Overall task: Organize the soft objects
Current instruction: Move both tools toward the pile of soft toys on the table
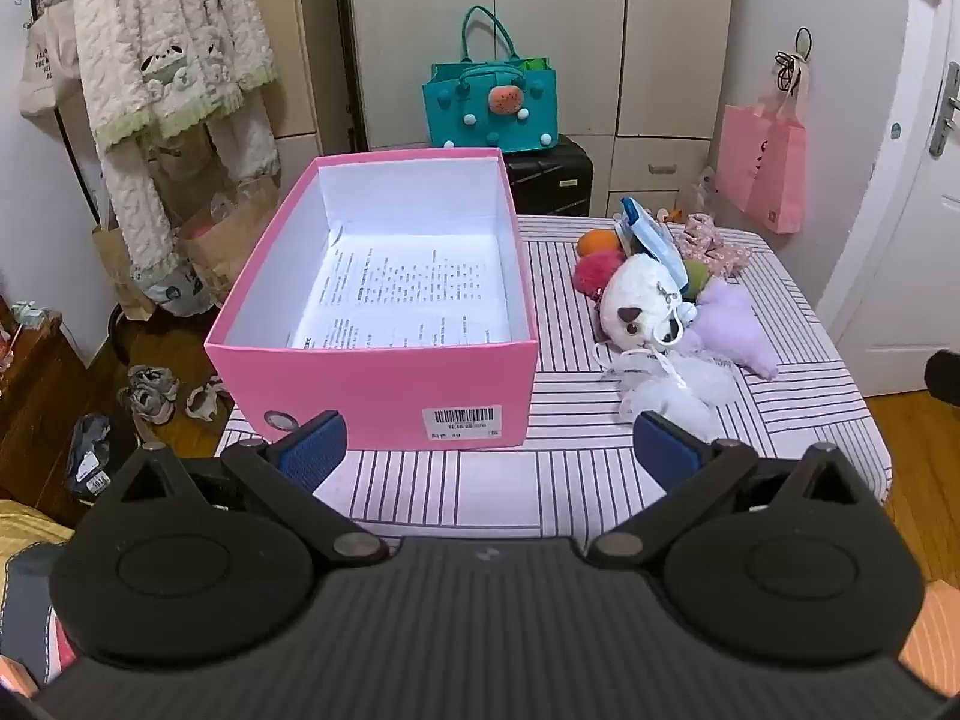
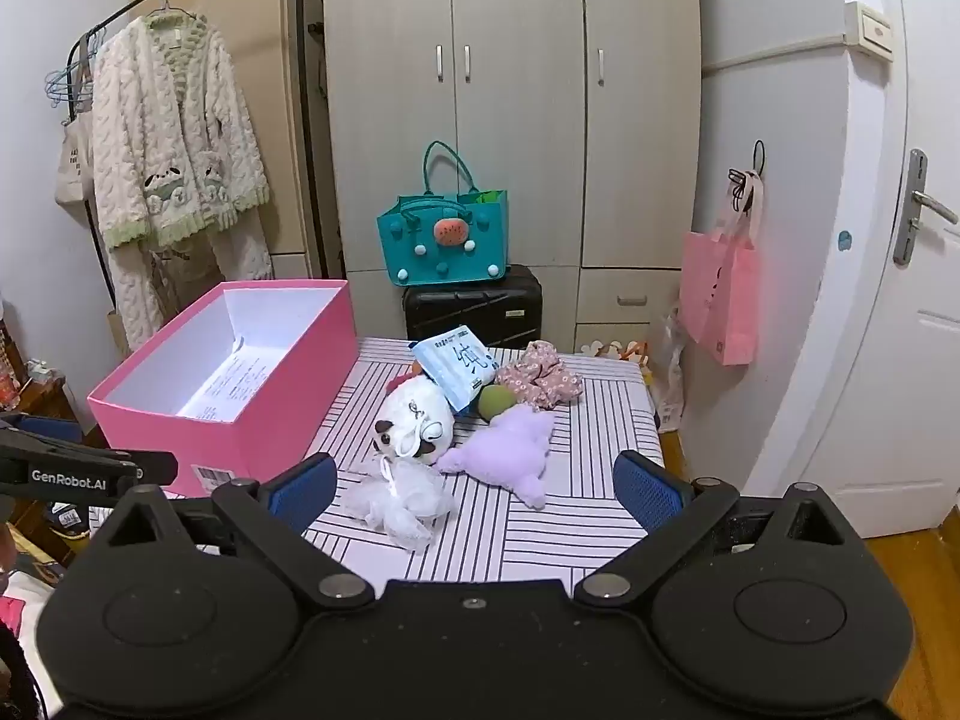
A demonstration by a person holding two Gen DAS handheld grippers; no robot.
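Observation:
An open pink box (image 1: 372, 390) (image 2: 264, 420) stands on the left of a striped table (image 1: 480, 492) (image 2: 540, 534), holding only printed paper. Right of it lies a pile: a white plush dog (image 1: 636, 300) (image 2: 414, 420), a purple plush (image 1: 732, 324) (image 2: 510, 450), a white mesh pouf (image 1: 678, 390) (image 2: 402, 504), pompoms (image 1: 597, 273), a blue tissue pack (image 2: 459, 369) and a floral cloth (image 2: 540, 375). My left gripper (image 1: 489, 450) is open and empty before the box. My right gripper (image 2: 474, 489) is open and empty before the pile.
A teal bag (image 2: 444, 240) sits on a black suitcase (image 2: 474, 306) behind the table, before wardrobes. A robe (image 2: 174, 180) hangs on a rack at left. A pink bag (image 2: 720, 300) hangs near the door. Shoes (image 1: 147, 393) lie on the floor.

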